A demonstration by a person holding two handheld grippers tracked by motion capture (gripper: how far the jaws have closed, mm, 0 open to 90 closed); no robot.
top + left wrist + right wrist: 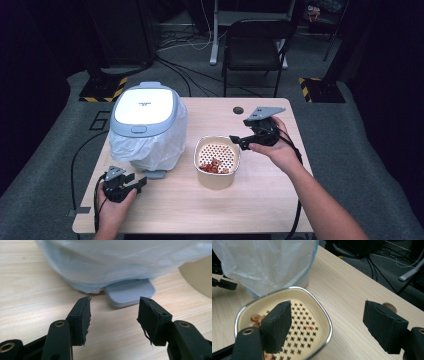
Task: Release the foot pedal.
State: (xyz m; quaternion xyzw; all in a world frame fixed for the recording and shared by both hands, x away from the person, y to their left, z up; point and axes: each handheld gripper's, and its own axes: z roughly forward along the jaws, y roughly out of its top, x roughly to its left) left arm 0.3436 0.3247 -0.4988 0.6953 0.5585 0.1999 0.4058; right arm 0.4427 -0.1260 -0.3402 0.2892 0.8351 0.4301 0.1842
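A small grey bin (145,120) with a white lid and a plastic liner bag (150,147) stands at the table's left. Its grey foot pedal (130,292) lies on the wood just beyond my left gripper (113,315), which is open with nothing between its jaws; in the high view that gripper (136,183) is at the bin's near side. Right of the bin is a cream bowl (216,177) with a perforated insert (304,332) and reddish food bits (214,166). My right gripper (329,325) hangs open above the bowl's rim (325,317), at the bowl's far right (236,141).
A round cable hole (238,110) sits in the wooden table (260,200) near its far edge. A black folding chair (257,45) and floor cables lie beyond the table. Bare wood stretches in front of the bowl and to its right.
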